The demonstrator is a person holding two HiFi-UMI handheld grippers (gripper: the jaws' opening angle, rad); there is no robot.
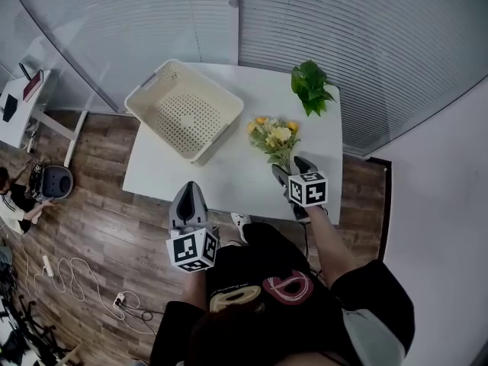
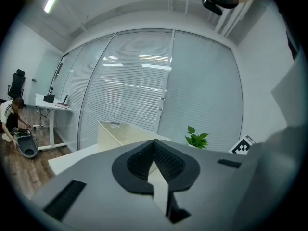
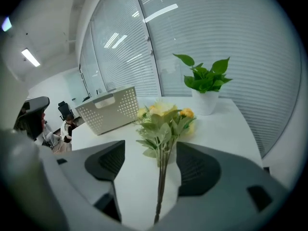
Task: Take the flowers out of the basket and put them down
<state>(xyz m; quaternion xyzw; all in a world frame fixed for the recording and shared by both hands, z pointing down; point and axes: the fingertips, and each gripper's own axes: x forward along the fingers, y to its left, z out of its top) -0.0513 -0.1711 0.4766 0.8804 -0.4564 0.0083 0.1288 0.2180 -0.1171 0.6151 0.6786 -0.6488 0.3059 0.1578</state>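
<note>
Put-down looks done: flowers [image 1: 274, 136] on counter [image 1: 229, 181] at 3 o'clock of basket [image 1: 150, 81], right tongs [image 3: 149, 162] apart around stems, left tongs [image 2: 154, 162] together; next, back right off.

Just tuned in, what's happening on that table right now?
A person works with a gripper in each hand. The flowers lie on the white table beside the empty basket, already out. The right gripper has its tongs open with the stems between them, not pinched. The left gripper, tongs shut and empty, hangs at the table's near edge.
</note>
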